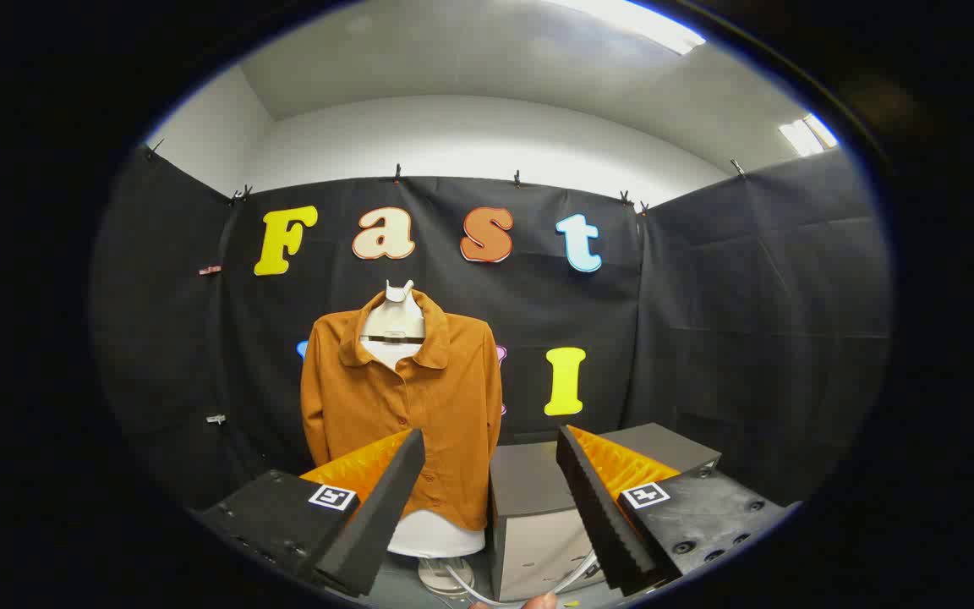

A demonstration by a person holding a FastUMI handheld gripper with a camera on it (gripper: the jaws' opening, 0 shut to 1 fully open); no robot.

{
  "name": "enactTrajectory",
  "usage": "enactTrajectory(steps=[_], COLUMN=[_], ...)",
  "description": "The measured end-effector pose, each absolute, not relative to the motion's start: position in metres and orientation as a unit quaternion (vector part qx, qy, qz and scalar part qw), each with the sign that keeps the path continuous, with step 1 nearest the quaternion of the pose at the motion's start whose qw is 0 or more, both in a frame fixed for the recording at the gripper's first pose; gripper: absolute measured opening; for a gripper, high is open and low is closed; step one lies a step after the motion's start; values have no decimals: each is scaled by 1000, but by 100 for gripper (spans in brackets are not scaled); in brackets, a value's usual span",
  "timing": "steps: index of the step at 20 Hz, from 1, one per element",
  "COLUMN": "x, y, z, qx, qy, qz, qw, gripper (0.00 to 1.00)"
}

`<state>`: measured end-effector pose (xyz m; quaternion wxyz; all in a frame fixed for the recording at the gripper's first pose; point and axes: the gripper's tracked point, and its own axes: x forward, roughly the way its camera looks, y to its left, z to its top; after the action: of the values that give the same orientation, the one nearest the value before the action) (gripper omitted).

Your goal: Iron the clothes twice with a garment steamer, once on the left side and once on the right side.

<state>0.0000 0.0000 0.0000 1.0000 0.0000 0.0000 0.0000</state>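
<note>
Black cloth walls close off the booth on three sides, with white wall and ceiling lights above. Front and centre against the back cloth stands a white mannequin torso point(394, 326), and it's wearing the orange shirt point(402, 406), buttoned down the front with the collar open. The shirt hangs beyond the claw point(491, 457), slightly toward the left finger, whose tip overlaps the hem. And the claw is wide open, fingers well apart, nothing between them! Just ahead of the gap sits a grey box point(533, 524), right beside the mannequin's base, and a white cord point(462, 584) curls on the counter point(394, 588) in front of it. A fingertip point(538, 602) pokes in low between the fingers. No steamer can be made out for certain
</note>
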Motion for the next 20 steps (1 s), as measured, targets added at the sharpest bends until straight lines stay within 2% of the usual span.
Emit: enactTrajectory(steps=[20], x=[4], y=[-9], z=[-7], qx=[16], qy=[12], qz=[-7], qw=[1000], gripper=[98])
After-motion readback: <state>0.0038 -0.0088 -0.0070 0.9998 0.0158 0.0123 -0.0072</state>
